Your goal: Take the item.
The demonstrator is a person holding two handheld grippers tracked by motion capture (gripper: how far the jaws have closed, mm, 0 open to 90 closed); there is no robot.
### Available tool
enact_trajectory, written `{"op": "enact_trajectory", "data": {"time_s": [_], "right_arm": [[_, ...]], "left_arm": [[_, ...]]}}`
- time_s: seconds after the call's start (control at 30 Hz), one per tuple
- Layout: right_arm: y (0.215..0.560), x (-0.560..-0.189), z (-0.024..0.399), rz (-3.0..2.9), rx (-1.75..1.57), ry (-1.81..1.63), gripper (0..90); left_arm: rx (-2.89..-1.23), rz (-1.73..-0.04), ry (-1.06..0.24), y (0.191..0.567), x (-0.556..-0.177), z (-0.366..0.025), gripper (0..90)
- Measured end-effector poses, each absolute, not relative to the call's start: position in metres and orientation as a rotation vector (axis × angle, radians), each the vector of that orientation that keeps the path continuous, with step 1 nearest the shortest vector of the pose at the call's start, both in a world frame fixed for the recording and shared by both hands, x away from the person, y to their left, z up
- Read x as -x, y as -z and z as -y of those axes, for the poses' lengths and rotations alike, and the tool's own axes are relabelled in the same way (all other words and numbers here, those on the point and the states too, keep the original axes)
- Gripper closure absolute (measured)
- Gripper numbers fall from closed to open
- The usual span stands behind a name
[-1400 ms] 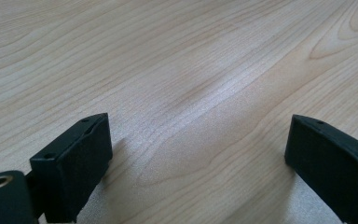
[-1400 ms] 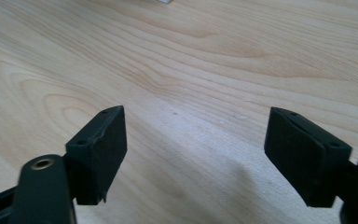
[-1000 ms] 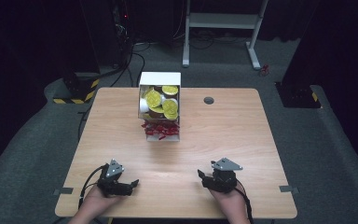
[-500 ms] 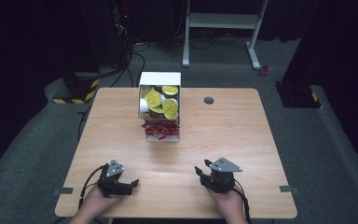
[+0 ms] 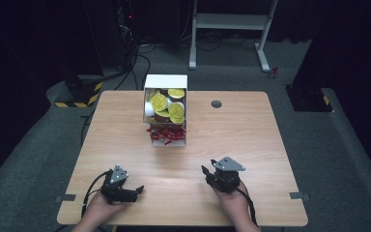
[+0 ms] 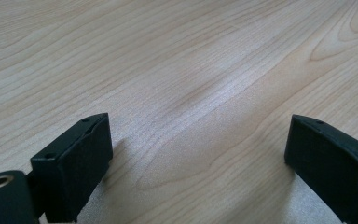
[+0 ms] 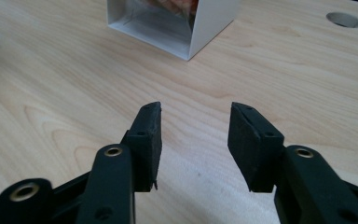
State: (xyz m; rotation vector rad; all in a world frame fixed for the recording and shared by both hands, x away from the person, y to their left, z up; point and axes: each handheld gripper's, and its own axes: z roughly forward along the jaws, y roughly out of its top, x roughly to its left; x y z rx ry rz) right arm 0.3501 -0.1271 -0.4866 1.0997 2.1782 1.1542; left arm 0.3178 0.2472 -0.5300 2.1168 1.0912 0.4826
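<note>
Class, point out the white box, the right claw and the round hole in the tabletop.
white box (image 5: pixel 166 81), high view, top wall.
right claw (image 7: pixel 195 135), right gripper view, midway between its fingertips.
round hole (image 5: pixel 216 104), high view, its centre.

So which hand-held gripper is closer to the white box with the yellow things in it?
Right. The right hand-held gripper sits just below and right of the white box, its open jaws pointing toward it. The left hand-held gripper rests farther off, near the table's lower left edge.
</note>
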Motion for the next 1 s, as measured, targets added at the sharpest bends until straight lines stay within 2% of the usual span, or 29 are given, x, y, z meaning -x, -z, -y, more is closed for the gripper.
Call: {"op": "enact_trajectory", "data": {"time_s": [0.17, 0.4, 1.0], "right_arm": [[0.481, -0.356, 0.123, -2.185, -1.131, -1.203, 61.0], [0.472, -0.362, 0.119, -2.174, -1.074, -1.227, 57.0], [0.461, -0.375, 0.114, -2.119, -1.099, -1.247, 58.9]], "left_arm": [[-2.120, -1.088, -0.487, 0.530, -0.319, -0.248, 7.8], [-2.119, -1.084, -0.482, 0.530, -0.319, -0.249, 7.6], [-2.123, -1.085, -0.487, 0.530, -0.319, -0.248, 7.5]]}}
